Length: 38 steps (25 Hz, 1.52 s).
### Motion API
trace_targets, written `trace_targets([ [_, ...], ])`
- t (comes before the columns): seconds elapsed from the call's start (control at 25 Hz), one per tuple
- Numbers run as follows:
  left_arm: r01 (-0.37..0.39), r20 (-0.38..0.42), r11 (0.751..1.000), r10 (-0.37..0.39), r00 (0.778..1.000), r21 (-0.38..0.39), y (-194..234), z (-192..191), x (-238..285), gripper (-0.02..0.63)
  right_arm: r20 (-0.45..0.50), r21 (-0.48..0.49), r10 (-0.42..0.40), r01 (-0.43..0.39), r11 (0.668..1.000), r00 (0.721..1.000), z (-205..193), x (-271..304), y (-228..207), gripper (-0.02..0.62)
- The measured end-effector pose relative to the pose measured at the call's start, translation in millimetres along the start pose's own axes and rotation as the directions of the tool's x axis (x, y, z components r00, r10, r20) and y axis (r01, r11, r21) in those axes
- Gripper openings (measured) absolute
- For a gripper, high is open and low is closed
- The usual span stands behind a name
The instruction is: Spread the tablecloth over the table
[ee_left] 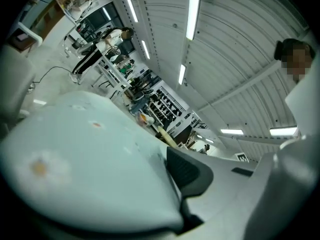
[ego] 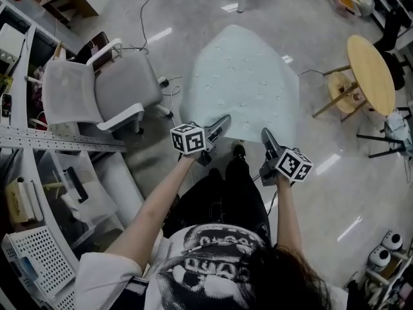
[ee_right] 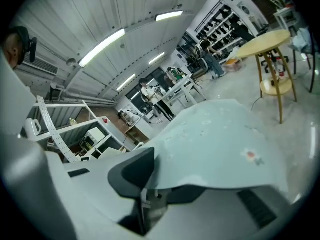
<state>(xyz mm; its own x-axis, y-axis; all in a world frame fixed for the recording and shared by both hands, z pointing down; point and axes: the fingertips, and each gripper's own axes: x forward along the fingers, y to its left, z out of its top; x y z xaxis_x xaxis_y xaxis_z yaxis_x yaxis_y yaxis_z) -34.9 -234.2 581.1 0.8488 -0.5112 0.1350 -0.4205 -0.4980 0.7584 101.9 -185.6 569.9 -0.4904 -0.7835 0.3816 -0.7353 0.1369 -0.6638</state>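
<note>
The pale blue-green tablecloth [ego: 242,86] with small flower prints is stretched out in front of me, and whatever lies beneath it is hidden. My left gripper [ego: 222,123] is shut on its near left corner and my right gripper [ego: 266,136] on its near right corner. In the left gripper view the tablecloth [ee_left: 90,159] covers one jaw, with the dark pad [ee_left: 189,170] pressed on its edge at the left gripper [ee_left: 172,194]. In the right gripper view the tablecloth [ee_right: 220,139] runs out from between the jaws of the right gripper [ee_right: 150,184].
A grey office chair [ego: 97,92] stands to the left of the cloth. A round wooden table [ego: 371,73] is at the far right. Desks, a metal rail and a white basket [ego: 39,267] line the left side. Cables lie on the glossy floor [ego: 193,18].
</note>
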Motion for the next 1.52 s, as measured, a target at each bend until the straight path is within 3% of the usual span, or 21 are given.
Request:
trace_targets([
  [0.16,-0.042,-0.083,0.999,0.041,0.996,-0.013,18,-36,-3,0.077,-0.043,0.051,-0.042,0.044,0.998,0.998,-32,0,-21,0.066],
  [0.32,-0.097,-0.194,0.990,0.116,0.974,0.101,34,-70,-3,0.071,-0.110,0.017,-0.100,0.102,0.995,0.989,-60,4,-38,0.041],
  [0.4,-0.116,-0.211,0.986,0.140,0.968,0.120,41,-80,-2,0.067,-0.119,0.041,-0.113,0.118,0.992,0.986,-70,6,-48,0.032],
  [0.68,-0.177,-0.221,0.984,0.180,0.958,0.035,67,-108,-4,0.060,-0.132,0.200,-0.124,0.150,0.968,0.983,-101,14,-71,0.018],
  [1.04,-0.273,-0.251,0.961,0.256,0.933,-0.035,96,-134,-5,0.060,-0.149,0.287,-0.162,0.200,0.937,0.975,-130,26,-96,0.017],
  [1.16,-0.308,-0.254,0.949,0.283,0.925,-0.062,104,-140,-5,0.061,-0.158,0.300,-0.162,0.204,0.932,0.974,-134,29,-98,0.018],
  [1.32,-0.302,-0.239,0.949,0.274,0.931,-0.091,103,-141,-5,0.069,-0.218,0.254,-0.149,0.203,0.946,0.965,-142,23,-97,0.052],
  [1.52,-0.291,-0.309,0.956,0.264,0.914,-0.045,94,-152,-13,0.172,-0.273,0.235,-0.112,0.179,0.955,0.956,-154,13,-88,0.095],
])
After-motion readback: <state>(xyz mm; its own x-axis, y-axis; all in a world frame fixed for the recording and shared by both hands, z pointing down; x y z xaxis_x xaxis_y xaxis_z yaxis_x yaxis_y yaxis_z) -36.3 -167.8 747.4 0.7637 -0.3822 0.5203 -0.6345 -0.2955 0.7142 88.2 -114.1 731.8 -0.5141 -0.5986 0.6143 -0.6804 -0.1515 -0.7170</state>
